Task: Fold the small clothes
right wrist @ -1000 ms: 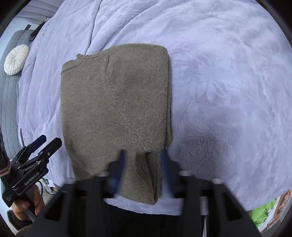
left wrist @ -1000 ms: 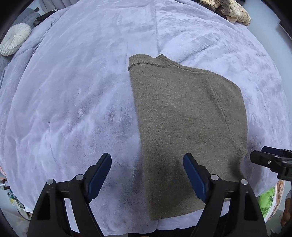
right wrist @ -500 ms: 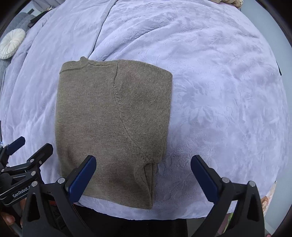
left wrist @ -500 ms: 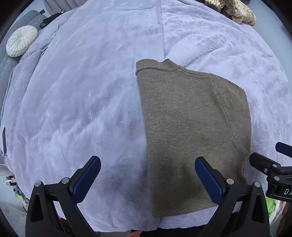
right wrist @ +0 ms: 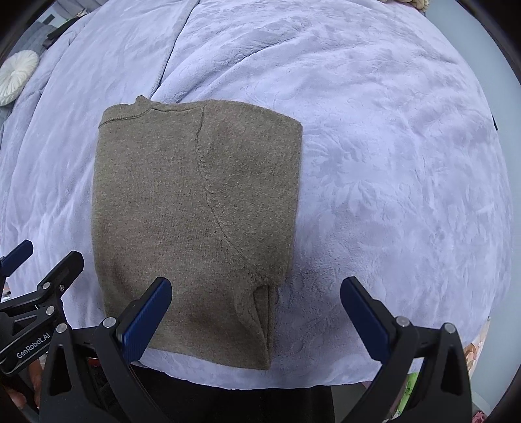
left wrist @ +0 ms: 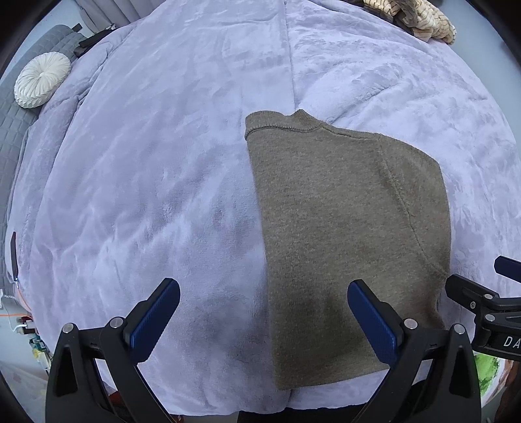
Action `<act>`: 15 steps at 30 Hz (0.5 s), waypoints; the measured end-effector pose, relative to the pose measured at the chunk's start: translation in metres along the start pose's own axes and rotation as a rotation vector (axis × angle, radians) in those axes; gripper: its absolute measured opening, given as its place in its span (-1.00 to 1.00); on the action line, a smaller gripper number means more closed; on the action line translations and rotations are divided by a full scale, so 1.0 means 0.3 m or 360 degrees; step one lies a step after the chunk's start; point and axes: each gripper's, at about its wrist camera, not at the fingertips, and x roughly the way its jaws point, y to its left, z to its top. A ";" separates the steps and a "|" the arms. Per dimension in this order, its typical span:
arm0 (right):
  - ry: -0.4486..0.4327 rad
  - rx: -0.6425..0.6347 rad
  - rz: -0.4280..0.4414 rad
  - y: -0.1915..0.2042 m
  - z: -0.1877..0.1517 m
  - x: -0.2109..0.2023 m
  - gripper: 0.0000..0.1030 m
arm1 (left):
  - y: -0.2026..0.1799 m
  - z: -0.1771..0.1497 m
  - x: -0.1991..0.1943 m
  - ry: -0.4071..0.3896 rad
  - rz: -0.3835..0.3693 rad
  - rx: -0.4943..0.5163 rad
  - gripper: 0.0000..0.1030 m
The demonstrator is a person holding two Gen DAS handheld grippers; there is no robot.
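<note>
- Left gripper: jaws spread wide, released, hovering over the sweater's left edge at the frame's bottom.
- Right gripper: jaws released too, above the lower right corner.
- Brown sweater lies folded lengthwise, centre-left, on the lilac bed.
- Judgement: sides folded in; a crosswise fold likely remains.

Bare blanket fills left half of left-wrist frame; folded sweater right of centre; round cushion upper left; knitted heap upper right.
</note>
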 end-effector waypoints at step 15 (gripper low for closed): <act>-0.0022 0.0006 -0.0028 -0.004 0.002 -0.015 0.99 | 0.000 -0.003 0.002 0.0043 -0.0023 -0.0012 1.00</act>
